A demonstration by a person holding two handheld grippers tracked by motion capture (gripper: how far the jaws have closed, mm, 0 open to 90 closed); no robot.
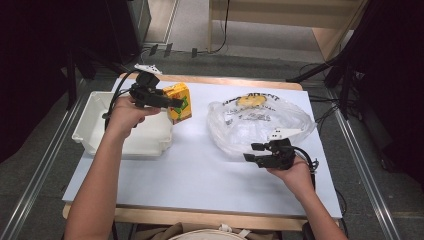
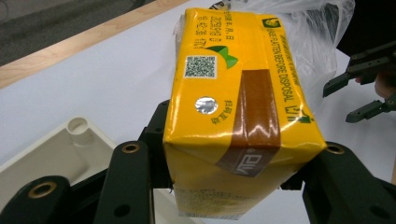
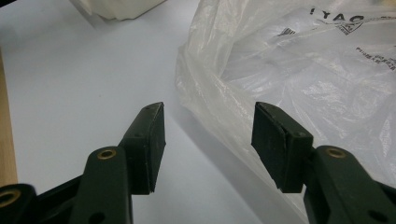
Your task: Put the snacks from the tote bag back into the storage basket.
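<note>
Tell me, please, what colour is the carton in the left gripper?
Yellow carton, brown stripe; left gripper view.

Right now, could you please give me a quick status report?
Left gripper shut on yellow drink carton, beside white plastic bin. Right gripper open by clear plastic bag. Nothing in the way.

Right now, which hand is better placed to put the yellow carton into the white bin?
Left. Its tongs already clamp the yellow carton right beside the white bin. The right tongs are open and empty, by the plastic bag.
</note>
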